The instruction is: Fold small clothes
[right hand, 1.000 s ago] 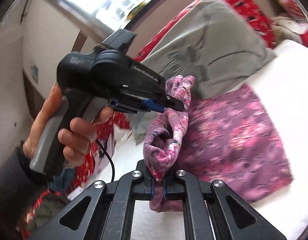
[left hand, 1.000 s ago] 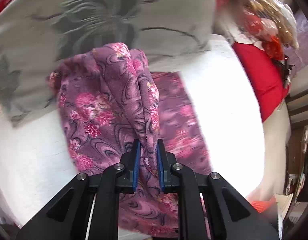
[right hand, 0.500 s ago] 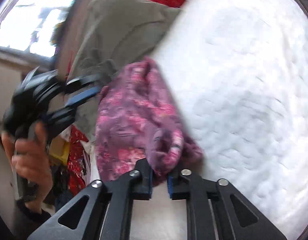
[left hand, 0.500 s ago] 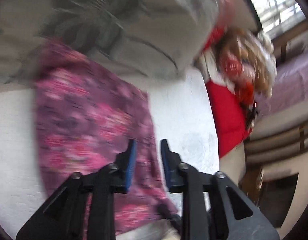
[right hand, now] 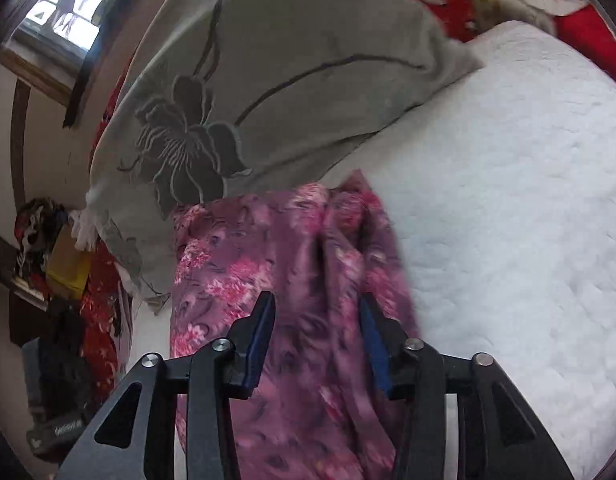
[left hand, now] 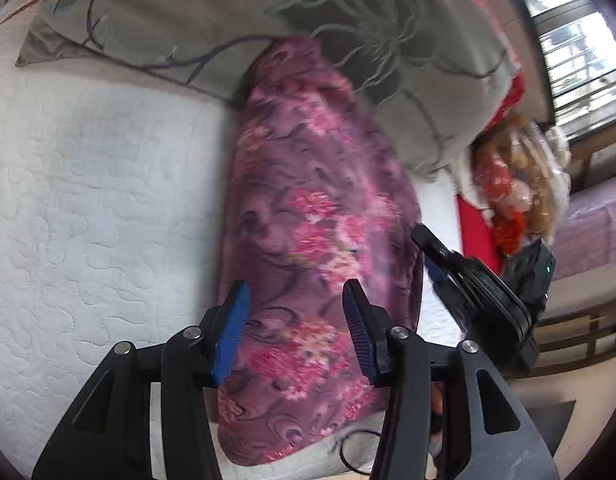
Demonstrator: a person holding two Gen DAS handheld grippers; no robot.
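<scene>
**Hovering over the purple cloth with nothing gripped**

Starting at the left, on the bare white mattress [left hand: 88, 200]: seeing only quilted cover there, nothing lying on it. Hovering with the left gripper [left hand: 296, 292] near the front edge of the mattress, opening its jaws to about half way, and pinching nothing; the blue pads are not pressing on anything, with fabric only lying underneath between them.

Looking at the purple floral cloth [left hand: 316, 208] in the middle: lying as a long narrow strip from the front edge of the mattress to the back, touching the grey flowered pillow [left hand: 228, 8] with its far end. Judging it as thin, light and very soft, so probably bending at once, sliding easily on the quilt and losing the shape if pulled by one point only. Taking hold at the two near corners, or at both ends of one short edge, seems best, pinching all layers together and lifting both sides evenly.

Ending at the right, close to the right edge of the cloth: holding the right gripper [right hand: 317, 300] with jaws clearly apart, closing a little at this moment, and clamping nothing; wrinkled fabric is lying below, between the pads but not squeezed.
</scene>
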